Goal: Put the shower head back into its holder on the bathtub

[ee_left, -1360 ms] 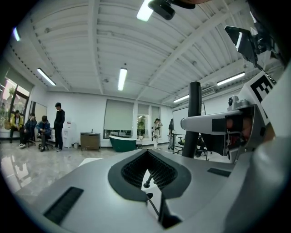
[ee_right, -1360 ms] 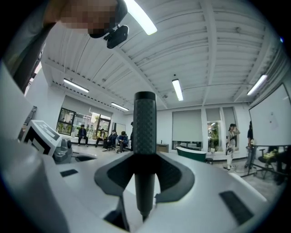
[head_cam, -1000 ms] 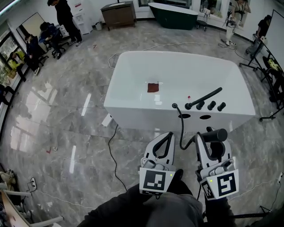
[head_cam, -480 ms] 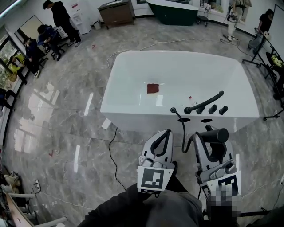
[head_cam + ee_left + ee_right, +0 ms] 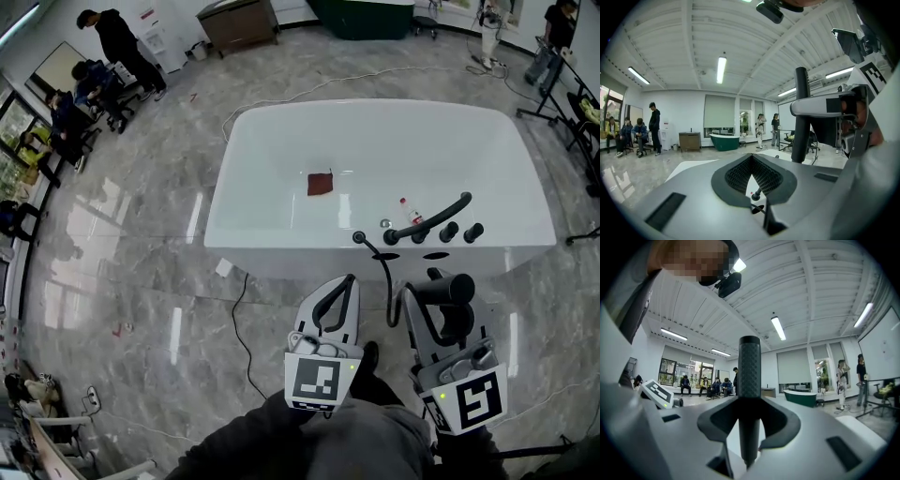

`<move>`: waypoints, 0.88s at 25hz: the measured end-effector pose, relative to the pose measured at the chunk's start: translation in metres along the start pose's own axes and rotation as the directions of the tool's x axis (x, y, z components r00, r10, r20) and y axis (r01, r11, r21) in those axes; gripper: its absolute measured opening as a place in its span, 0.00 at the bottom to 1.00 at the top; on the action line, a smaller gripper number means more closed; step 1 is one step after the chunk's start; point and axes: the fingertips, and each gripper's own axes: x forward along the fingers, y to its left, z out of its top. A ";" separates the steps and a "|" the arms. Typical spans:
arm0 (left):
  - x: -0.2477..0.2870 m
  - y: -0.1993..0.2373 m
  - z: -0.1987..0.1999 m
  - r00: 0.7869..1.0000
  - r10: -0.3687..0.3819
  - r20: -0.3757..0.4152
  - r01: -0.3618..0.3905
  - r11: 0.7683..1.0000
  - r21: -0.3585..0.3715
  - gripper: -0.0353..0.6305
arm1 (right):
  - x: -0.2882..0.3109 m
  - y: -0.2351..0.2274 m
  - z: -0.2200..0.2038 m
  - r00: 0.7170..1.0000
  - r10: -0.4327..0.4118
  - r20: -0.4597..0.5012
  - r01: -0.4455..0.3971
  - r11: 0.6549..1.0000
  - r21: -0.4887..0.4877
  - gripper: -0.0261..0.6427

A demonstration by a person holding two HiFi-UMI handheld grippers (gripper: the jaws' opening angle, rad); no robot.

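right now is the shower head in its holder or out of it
Out: the right gripper is shut on the shower head, holding it short of the white bathtub.

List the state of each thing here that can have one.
shower head, out of its holder, held in front of the tub.
right gripper, shut on the shower head.
left gripper, shut, empty.
holder, without the shower head.
hose, hanging from the tub rim to the shower head.
bathtub, no water visible, a dark red cloth on its floor.
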 end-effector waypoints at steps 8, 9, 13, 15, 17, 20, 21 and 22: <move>0.030 0.010 0.003 1.000 0.025 -0.008 -0.025 1.000 0.008 0.06 | 0.020 -0.023 -0.008 1.000 0.024 -0.011 -0.024 1.000 0.011 0.25; 0.033 0.015 0.002 1.000 0.030 -0.009 -0.030 1.000 0.001 0.06 | 0.026 -0.024 -0.010 0.999 0.028 -0.016 -0.028 1.000 0.010 0.25; 0.056 0.036 -0.006 1.000 0.027 -0.009 -0.027 1.000 0.005 0.06 | 0.051 -0.032 -0.025 0.999 0.023 -0.037 -0.022 1.000 0.014 0.25; 0.065 0.041 -0.003 1.000 0.015 -0.006 -0.014 1.000 0.016 0.06 | 0.060 -0.034 -0.025 0.999 0.021 -0.041 -0.020 1.000 0.022 0.25; 0.072 0.047 0.006 1.000 0.002 0.008 -0.002 1.000 0.026 0.06 | 0.068 -0.031 -0.018 0.999 0.026 -0.037 -0.025 1.000 0.018 0.25; 0.081 0.052 0.012 1.000 -0.011 0.022 0.011 1.000 0.000 0.06 | 0.083 -0.029 -0.010 0.999 0.039 -0.030 -0.039 0.999 0.003 0.25; 0.084 0.054 0.011 1.000 -0.012 0.021 0.012 1.000 -0.007 0.06 | 0.087 -0.029 -0.007 0.999 0.043 -0.025 -0.043 0.999 0.002 0.25; 0.086 0.056 0.010 1.000 -0.012 0.017 0.012 1.000 -0.011 0.06 | 0.092 -0.030 -0.003 0.999 0.047 -0.018 -0.047 0.999 0.003 0.25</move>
